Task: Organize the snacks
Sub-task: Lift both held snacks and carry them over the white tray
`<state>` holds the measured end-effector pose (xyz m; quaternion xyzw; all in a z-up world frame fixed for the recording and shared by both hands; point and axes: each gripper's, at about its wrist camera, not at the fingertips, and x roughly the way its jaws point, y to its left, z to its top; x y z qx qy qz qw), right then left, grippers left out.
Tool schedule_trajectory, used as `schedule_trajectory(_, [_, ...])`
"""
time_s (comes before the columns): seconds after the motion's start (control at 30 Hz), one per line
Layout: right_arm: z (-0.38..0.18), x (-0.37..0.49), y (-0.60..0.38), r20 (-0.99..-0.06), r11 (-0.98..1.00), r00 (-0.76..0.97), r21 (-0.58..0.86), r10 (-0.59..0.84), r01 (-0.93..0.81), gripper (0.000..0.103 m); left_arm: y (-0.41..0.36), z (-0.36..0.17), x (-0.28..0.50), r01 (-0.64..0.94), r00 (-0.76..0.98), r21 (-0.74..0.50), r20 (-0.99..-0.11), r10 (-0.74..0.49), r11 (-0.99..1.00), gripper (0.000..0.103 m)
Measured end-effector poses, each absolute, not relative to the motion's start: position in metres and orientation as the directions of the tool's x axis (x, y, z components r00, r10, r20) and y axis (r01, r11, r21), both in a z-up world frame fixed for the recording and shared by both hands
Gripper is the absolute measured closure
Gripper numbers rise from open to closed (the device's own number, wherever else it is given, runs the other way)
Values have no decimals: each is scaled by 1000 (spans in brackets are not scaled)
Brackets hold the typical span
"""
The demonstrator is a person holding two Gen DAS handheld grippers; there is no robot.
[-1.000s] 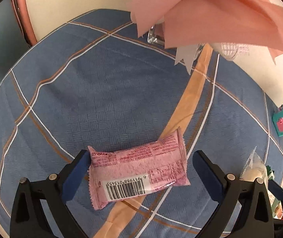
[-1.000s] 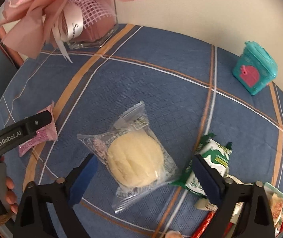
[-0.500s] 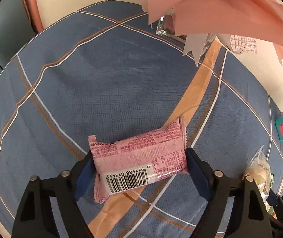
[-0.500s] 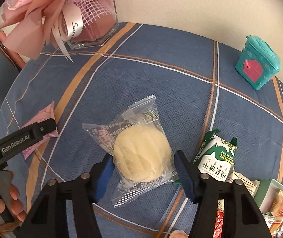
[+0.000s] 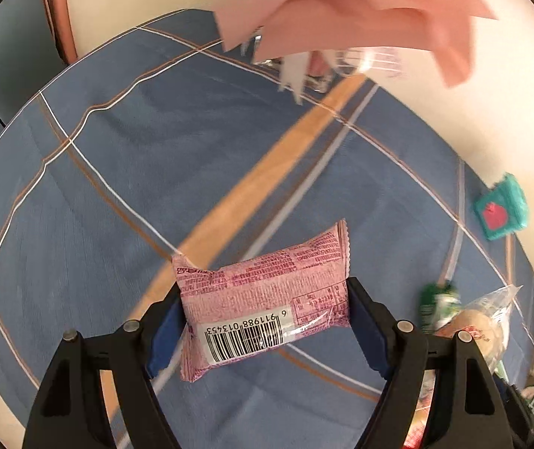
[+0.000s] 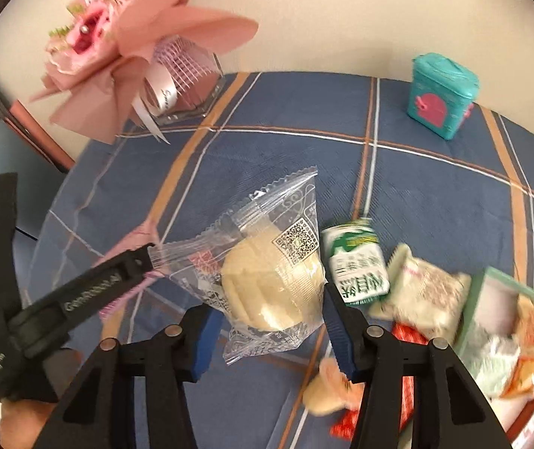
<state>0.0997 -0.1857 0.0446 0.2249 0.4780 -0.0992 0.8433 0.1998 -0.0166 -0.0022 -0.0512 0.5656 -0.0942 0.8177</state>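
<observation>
A pink snack packet [image 5: 267, 284] with a barcode hangs above the blue checked tablecloth [image 5: 117, 187]. My left gripper [image 5: 263, 299] has its blue pads pressed on the packet's two ends, and its jaws are still closing. In the right wrist view, a round yellow pastry in a clear wrapper [image 6: 270, 280] is lifted off the cloth. My right gripper [image 6: 270, 305] pinches it from both sides while its jaws keep closing. The left gripper's black body [image 6: 91, 292] shows at the left of that view.
A green-and-white drink packet [image 6: 357, 262], a white snack packet [image 6: 424, 288] and a green box of snacks [image 6: 473, 299] lie to the right. A teal house-shaped box [image 6: 441, 95] stands at the back. A pink bouquet in a glass vase [image 6: 128, 48] stands back left.
Both grippers have gone from wide open around their packets to clamped on them. Both packets have come up off the cloth and shifted across the table.
</observation>
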Motion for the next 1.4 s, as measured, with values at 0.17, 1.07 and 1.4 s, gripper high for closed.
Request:
schedule_trajectory(0.17, [63,65,-186,-836,861,547,307,41,405,49,-31,29,168,117,370,-211,-898,-240,970,22])
schedule_trajectory(1.07, [62,-104,-230,-857,736,512,314,-52,600,49,-81,55,57,257,367,-218,-879,-304,941,22])
schedule_trajectory(1.4, [52,-127,-254,-882,696,463,279,-87,662,49,-112,54,35,322,360,-191,-881,-307,927,22])
